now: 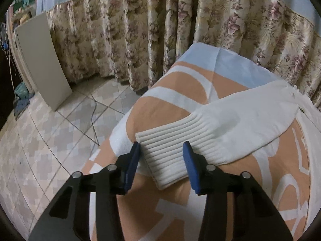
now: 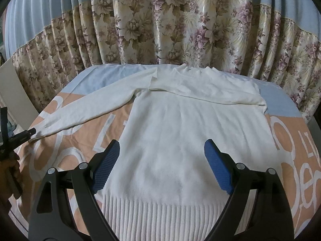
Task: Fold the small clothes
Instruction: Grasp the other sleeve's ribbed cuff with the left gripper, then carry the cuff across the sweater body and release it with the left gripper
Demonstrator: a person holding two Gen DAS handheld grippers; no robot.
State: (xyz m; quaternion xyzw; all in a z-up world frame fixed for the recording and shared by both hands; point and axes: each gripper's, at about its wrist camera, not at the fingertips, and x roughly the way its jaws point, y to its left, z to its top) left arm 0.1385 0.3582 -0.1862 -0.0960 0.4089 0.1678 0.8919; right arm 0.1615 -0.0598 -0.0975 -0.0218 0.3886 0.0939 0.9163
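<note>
A white knit sweater [image 2: 190, 136] lies flat on the orange-and-white patterned cloth [image 2: 96, 124] over the table. Its right sleeve is folded across the chest [image 2: 210, 92]. Its left sleeve [image 2: 84, 110] stretches out to the left. In the left wrist view my left gripper [image 1: 160, 146] is open, its blue pads on either side of the sleeve's ribbed cuff [image 1: 170, 146]. The left gripper also shows at the cuff in the right wrist view [image 2: 30, 133]. My right gripper [image 2: 162, 146] is open above the sweater's body, near the ribbed hem [image 2: 160, 210].
A floral curtain [image 2: 170, 30] hangs right behind the table. In the left wrist view the table's left edge drops to a tiled floor [image 1: 50, 140] with a cable [image 1: 93, 116] and a leaning white board [image 1: 40, 60].
</note>
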